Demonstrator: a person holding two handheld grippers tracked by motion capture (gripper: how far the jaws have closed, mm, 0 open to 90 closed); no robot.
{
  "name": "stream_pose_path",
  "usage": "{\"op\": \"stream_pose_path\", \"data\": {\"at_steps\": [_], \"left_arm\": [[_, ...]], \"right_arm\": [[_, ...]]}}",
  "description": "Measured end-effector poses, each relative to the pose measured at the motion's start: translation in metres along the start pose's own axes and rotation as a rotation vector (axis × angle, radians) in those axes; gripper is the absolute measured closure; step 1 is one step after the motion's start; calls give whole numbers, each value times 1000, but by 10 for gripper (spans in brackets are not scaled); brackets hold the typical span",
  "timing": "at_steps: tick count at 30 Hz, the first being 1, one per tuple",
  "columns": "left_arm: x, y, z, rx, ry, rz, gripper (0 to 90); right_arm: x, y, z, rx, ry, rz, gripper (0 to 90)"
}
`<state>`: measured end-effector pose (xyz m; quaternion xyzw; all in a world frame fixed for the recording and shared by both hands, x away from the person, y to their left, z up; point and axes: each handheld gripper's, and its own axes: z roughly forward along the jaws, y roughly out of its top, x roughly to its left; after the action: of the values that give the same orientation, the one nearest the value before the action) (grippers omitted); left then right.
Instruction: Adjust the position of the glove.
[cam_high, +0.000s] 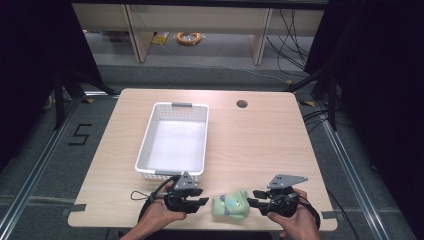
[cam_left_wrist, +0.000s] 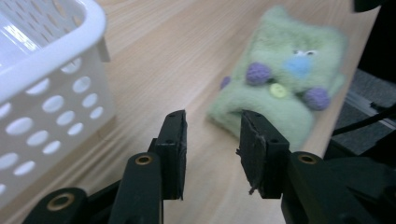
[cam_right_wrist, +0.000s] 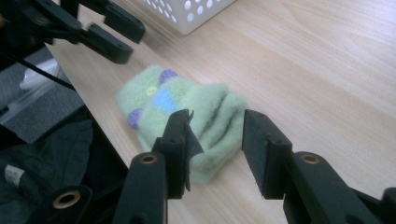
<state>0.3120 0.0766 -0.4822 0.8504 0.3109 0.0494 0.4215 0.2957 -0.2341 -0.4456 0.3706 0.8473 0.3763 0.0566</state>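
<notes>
- I see the green plush toy lying flat on the table near its front edge, between my two grippers (just in front of the white basket);
- My left gripper has its jaws partly apart, gripping nothing; the toy sits just beyond them;
- My right gripper is likewise partly open, jaws astride the toy's end, pads not pressing.

A light wooden table with rounded corners fills the middle of the high view. A round cable hole sits near its upper right edge. A white perforated basket stands left of centre, its long side running toward the top of the frame, with grey handles at both short ends. A folded green fuzzy sock with purple and blue patches lies at the lower edge, below and right of the basket.
</notes>
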Motion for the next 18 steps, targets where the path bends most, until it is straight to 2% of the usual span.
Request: {"op": "stream_pose_path", "data": {"at_steps": [1,2,3,5,6,8,9,10,12,13,14,15,16,17,18], "left_arm": [[-5,0,0,-10,-20,-29,612],[-8,0,-1,-13,-31,-28,611],[-8,0,-1,-13,-31,-28,608],[-15,-1,1,-4,-63,-53,606],[-20,-1,5,12,-79,-56,603],[-21,-2,8,22,-74,-48,591],[-23,-3,12,36,-82,-61,591],[-24,-3,16,45,-98,-63,587],[-25,-3,18,53,-101,-55,595],[-28,-3,22,49,-94,-63,612],[-28,-3,22,49,-94,-63,652],[-28,-2,24,57,-90,-45,652],[-27,-2,25,59,-87,-53,737],[-27,-2,25,59,-87,-53,777],[-27,0,25,44,-86,-76,830]], "right_arm": [[0,2,2,11,-2,-12,646],[0,2,7,11,-1,-32,647],[0,2,7,11,-1,-32,647],[5,2,16,72,33,-33,659],[7,0,19,79,43,-29,653],[7,-1,20,83,46,-36,644],[9,-3,22,88,45,-27,635],[9,-4,23,122,47,-11,635],[9,-4,25,118,43,-5,647],[7,-4,28,118,40,-30,705],[7,-4,28,118,40,-30,705],[7,-5,29,129,49,-32,752],[7,-5,31,126,58,-62,830],[7,-5,31,126,58,-62,830],[9,-5,29,108,53,-53,855]]}}
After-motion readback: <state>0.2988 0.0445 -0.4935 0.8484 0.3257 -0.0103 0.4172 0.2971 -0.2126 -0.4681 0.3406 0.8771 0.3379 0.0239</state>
